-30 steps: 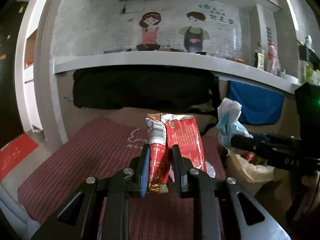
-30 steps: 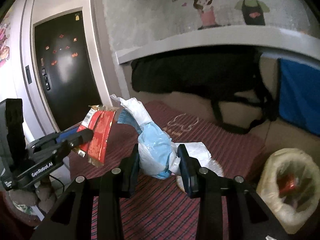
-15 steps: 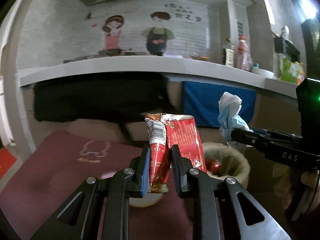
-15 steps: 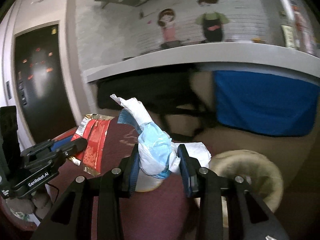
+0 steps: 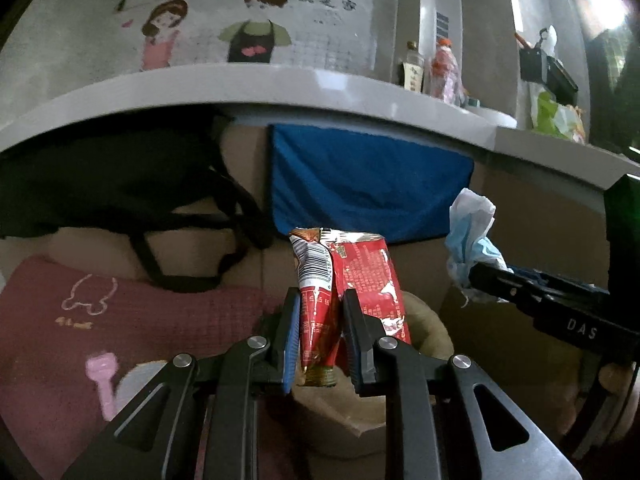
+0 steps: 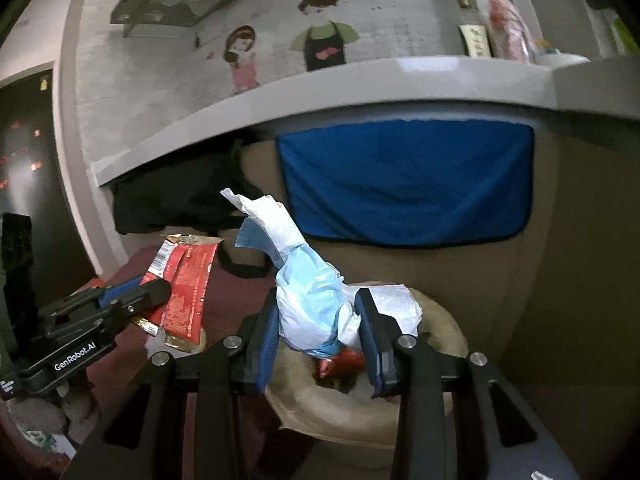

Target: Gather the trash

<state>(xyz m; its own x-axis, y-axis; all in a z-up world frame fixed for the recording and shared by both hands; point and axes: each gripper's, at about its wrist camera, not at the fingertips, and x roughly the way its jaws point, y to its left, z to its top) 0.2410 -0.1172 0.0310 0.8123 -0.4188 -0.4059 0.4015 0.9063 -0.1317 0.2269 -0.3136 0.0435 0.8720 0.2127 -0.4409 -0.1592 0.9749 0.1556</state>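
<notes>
Both tongs (image 5: 322,334) (image 6: 316,330) swung over bin (image 6: 440,320), tilted down.

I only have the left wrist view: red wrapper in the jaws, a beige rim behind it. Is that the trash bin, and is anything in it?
Observer: Yes. The right wrist view looks into the bag-lined bin; a red piece of trash lies inside.
Operator: What does the right gripper carry? I see it side-on.
Observer: The right gripper is shut on a wad of blue face mask and white tissue, with a pad on each side.
Operator: Where is my wrapper relative to the bin?
Observer: From the right, the red wrapper in the left gripper appears left of the bin, over the maroon mat.
</notes>
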